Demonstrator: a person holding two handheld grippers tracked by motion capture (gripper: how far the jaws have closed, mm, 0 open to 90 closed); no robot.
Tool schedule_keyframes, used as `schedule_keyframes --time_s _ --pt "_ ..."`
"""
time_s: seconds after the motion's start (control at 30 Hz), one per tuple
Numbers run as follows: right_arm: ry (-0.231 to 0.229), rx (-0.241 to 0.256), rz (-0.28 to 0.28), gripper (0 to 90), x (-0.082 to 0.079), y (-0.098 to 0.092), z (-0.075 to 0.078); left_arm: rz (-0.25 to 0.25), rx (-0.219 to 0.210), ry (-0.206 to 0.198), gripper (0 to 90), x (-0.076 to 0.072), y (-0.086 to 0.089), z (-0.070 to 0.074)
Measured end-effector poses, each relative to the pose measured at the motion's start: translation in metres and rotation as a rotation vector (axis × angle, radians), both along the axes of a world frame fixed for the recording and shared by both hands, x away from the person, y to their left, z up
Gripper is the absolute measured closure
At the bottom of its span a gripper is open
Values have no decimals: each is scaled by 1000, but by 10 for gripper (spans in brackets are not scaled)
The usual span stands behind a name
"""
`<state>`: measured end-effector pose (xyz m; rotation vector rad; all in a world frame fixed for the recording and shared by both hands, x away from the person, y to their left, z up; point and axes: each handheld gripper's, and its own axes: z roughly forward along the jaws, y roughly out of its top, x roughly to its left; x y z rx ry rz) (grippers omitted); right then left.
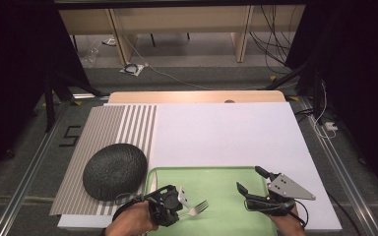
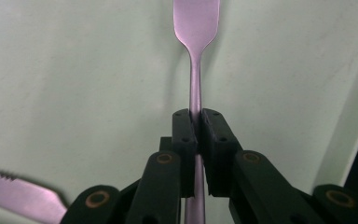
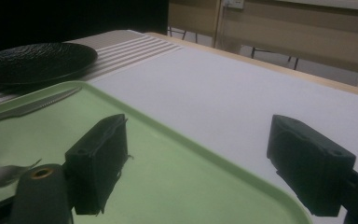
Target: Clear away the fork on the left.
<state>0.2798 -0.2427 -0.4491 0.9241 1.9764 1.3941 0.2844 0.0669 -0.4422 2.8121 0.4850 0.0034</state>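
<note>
Fork (image 1: 197, 208): slim polished steel, narrow neck flaring to a flat head, clamped by its handle between the black pads of the left gripper (image 1: 181, 200) (jaws closed tight on the metal in the left gripper view). It sits above the smooth pale-green tray (image 1: 216, 178), tines pointing to 2 o'clock. Serrated steel knife (image 2: 16, 192) lies flat on the tray at its 9 o'clock edge. Right gripper (image 1: 250, 180) at 3 o'clock of the fork, over the tray's right part, blocky jaws wide apart, holding nothing. Round, rough-textured black plate (image 1: 114, 170) at 10 o'clock on a grey striped mat (image 1: 109, 129).
</note>
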Motion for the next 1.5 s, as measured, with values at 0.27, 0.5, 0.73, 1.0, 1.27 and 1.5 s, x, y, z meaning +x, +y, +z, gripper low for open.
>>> schedule_keyframes --time_s 0.27,0.5,0.73,1.0,1.27,1.5 --pt "-3 -1 0 211 0 0 0 -27 1 33 839 -8 -10 -8" --pt "-2 0 0 211 0 0 0 -27 1 43 839 -13 -11 -10" --pt "-2 -2 -1 212 0 0 0 -34 21 67 838 -17 -14 -15" --pt "1 -6 0 212 -1 0 1 -26 18 75 832 -19 -13 -16" --pt "1 -6 2 213 -1 0 0 -18 -48 50 608 -19 -13 -9" --pt "1 -10 1 213 -1 0 1 -60 -96 0 854 -26 -20 -8"
